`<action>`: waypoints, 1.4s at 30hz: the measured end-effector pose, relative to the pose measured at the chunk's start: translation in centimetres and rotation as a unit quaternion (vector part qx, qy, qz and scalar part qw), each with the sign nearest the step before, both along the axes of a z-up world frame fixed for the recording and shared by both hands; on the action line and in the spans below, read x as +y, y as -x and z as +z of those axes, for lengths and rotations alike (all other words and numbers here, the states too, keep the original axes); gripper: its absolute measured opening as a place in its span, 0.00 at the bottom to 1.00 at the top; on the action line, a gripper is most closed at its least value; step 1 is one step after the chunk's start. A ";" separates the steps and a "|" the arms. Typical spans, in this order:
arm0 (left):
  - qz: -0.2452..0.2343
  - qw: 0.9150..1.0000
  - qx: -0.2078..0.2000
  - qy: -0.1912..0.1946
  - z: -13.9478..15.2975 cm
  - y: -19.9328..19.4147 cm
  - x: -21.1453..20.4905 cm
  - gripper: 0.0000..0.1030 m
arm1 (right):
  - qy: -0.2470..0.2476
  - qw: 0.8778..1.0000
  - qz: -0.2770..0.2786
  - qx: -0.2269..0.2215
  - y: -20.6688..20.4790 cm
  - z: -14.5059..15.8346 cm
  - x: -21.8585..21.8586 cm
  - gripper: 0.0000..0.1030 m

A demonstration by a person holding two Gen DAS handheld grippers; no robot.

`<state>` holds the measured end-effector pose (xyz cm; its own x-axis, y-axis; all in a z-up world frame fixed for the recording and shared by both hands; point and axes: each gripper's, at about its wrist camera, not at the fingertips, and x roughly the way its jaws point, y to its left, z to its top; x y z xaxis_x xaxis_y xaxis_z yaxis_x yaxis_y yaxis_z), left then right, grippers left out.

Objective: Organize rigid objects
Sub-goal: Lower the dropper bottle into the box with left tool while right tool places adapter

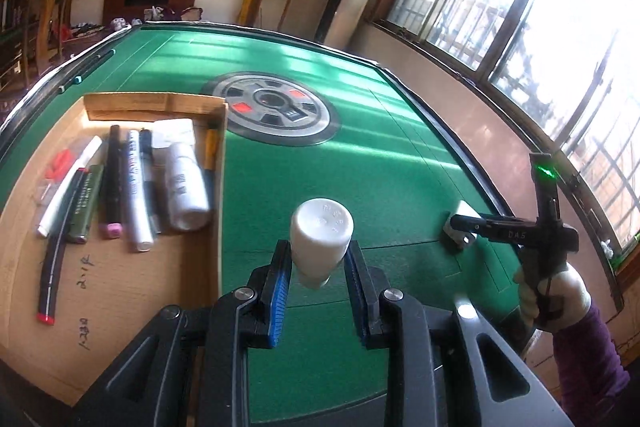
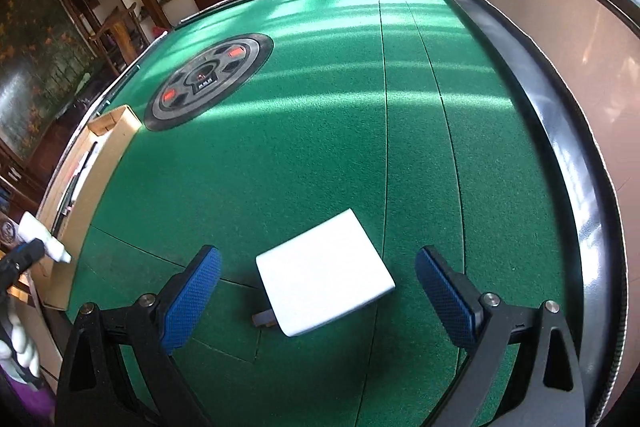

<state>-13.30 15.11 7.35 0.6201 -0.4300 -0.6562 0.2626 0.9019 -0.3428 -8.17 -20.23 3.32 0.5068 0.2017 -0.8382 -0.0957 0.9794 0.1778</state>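
My left gripper [image 1: 318, 251] is shut on a small white bottle [image 1: 320, 235], held above the green felt just right of the cardboard box [image 1: 120, 307]. In the right wrist view that bottle [image 2: 40, 233] shows at the far left edge, in the left gripper [image 2: 24, 255]. A white plug adapter [image 2: 324, 271] lies flat on the felt with its prongs pointing toward the camera. My right gripper [image 2: 318, 253] stands open around it, both blue pads well clear of its sides. The left wrist view shows the right gripper [image 1: 460, 231] low over that adapter [image 1: 464, 215].
The box holds several pens and markers [image 1: 132, 187] and a bigger white bottle [image 1: 184, 183], all lying in a row. A round control panel [image 1: 276, 107] sits at the centre of the green table [image 1: 380, 155]. A raised black rim [image 2: 560, 147] edges the table. A gloved hand [image 1: 552, 291] holds the right gripper.
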 end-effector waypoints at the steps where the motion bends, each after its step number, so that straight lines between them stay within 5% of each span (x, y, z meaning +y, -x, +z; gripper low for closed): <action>1: 0.008 1.000 -0.002 -0.002 0.1 0.0 0.4 0.27 | 0.008 1.000 -0.001 0.006 -0.1 -0.3 0.3 0.93; 5: 0.036 0.999 -0.008 -0.019 0.2 -0.5 1.4 0.27 | 0.034 0.999 -0.019 0.000 0.0 -0.7 0.9 0.88; 7: 0.041 0.999 -0.004 -0.018 -0.1 -0.7 1.9 0.27 | 0.038 0.999 -0.024 -0.007 0.0 -0.5 1.0 0.68; 13: 0.046 0.999 -0.010 -0.004 -0.2 0.1 4.0 0.27 | 0.025 0.999 -0.020 -0.022 1.0 0.1 1.1 0.68; 19: 0.113 0.994 0.000 -0.007 -0.4 1.4 10.1 0.27 | -0.030 0.997 0.014 -0.068 1.8 3.9 3.2 0.68; 24: 0.156 0.988 0.018 -0.008 -1.4 2.5 13.9 0.27 | -0.070 0.991 0.086 -0.074 1.3 5.9 8.6 0.68; 32: 0.140 0.986 0.083 -0.031 -4.2 0.9 14.4 0.27 | -0.114 0.969 0.216 -0.043 1.1 6.4 19.9 0.68; 37: 0.136 0.985 0.098 -0.035 -5.5 -0.6 14.0 0.27 | -0.083 0.955 0.283 -0.034 1.6 5.7 26.9 0.68; 42: 0.139 0.987 0.083 0.004 -4.9 -0.2 15.4 0.27 | -0.024 0.944 0.329 -0.025 2.3 3.6 32.2 0.68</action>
